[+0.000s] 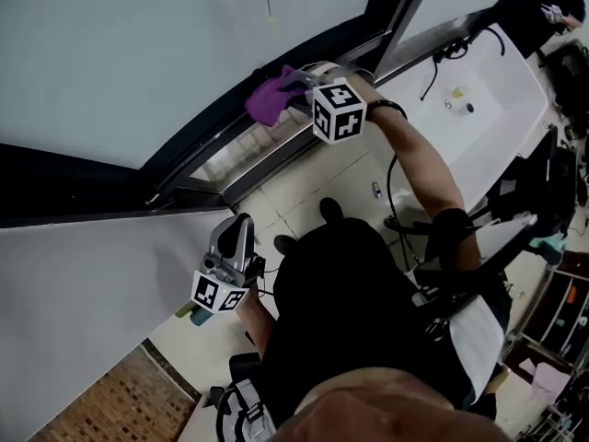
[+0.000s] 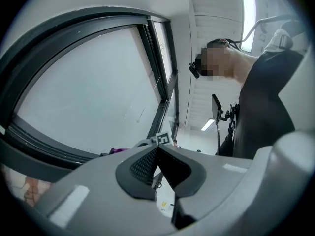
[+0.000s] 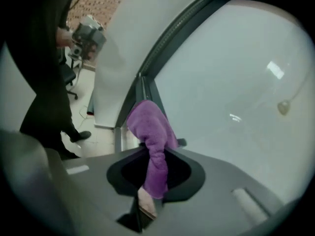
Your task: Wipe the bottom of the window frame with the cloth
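In the head view, the right gripper [image 1: 296, 95] reaches to the upper middle of the frame, its marker cube [image 1: 339, 110] facing the camera. It is clamped on a purple cloth [image 1: 271, 99], which lies against the bottom rail of the dark window frame [image 1: 198, 150]. The frame runs diagonally from the left edge up toward the upper right, with pale glass [image 1: 138, 44] filling the upper left.

The right gripper view shows the cloth [image 3: 147, 127] pinched between the two jaws of the right gripper [image 3: 155, 154]. Its bunched free end rises from them at the centre of the frame and touches the window frame [image 3: 147, 68] just beside the glass.

The left gripper [image 1: 241, 221] hangs low at the lower left of the head view, well apart from the cloth and above the tiled floor [image 1: 304, 191]. In the left gripper view, the jaws of the left gripper [image 2: 157, 149] are together at the tips with nothing between them. They point up toward the window frame [image 2: 157, 63].

A white table [image 1: 479, 109] stands at the upper right of the head view.
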`<control>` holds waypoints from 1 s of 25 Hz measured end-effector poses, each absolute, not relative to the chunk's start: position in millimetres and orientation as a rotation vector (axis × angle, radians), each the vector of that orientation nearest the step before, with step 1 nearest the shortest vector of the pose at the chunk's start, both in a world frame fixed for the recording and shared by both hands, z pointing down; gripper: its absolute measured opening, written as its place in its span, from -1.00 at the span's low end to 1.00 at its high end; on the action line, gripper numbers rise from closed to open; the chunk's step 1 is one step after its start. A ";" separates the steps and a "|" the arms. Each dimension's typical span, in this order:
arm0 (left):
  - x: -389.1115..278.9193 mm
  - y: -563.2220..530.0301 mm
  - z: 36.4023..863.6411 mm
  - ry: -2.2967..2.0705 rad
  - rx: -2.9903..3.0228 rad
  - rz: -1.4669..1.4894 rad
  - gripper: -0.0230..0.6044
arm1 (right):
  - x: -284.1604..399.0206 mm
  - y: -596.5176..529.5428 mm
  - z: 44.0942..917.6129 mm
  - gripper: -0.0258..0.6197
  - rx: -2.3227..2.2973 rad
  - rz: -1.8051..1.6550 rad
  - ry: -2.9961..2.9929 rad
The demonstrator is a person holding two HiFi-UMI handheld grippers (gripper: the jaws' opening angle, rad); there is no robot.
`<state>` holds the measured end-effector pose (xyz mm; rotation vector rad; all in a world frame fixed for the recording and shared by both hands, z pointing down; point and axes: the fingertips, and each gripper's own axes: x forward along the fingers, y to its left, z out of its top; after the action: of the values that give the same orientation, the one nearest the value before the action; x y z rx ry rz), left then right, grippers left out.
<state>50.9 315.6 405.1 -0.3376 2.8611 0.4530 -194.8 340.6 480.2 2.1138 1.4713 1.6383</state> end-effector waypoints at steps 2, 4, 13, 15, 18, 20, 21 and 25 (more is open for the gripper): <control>45.2 315.5 408.2 2.874 -0.351 0.457 -0.92 | -177.5 301.1 496.9 -0.73 2.392 1.424 1.568; 38.7 314.3 408.3 2.876 -0.367 0.468 -0.92 | -162.2 274.9 536.1 -0.73 2.827 0.831 1.845; 15.4 296.0 404.7 2.899 -0.459 0.491 -0.92 | -184.9 331.6 562.7 -0.73 2.339 -1.528 2.303; 16.1 288.5 405.1 2.913 -0.465 0.492 -0.92 | -203.2 354.8 535.9 -0.73 2.167 -1.192 2.414; 21.7 282.5 409.3 2.941 -0.458 0.496 -0.92 | -217.0 389.5 511.3 -0.73 2.009 -0.799 2.515; 27.4 283.2 410.4 2.951 -0.434 0.492 -0.92 | -222.4 402.8 508.8 -0.73 1.940 -0.602 2.541; 30.5 284.6 410.5 2.954 -0.418 0.491 -0.92 | -222.4 404.8 511.0 -0.73 1.922 -0.528 2.527; 37.0 294.5 414.0 2.964 -0.373 0.503 -0.92 | -214.6 396.0 513.5 -0.73 1.930 -0.413 2.449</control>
<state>37.0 294.5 414.0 -0.3735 2.9640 0.5034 -214.6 396.0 513.5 1.9296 2.4487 -0.4133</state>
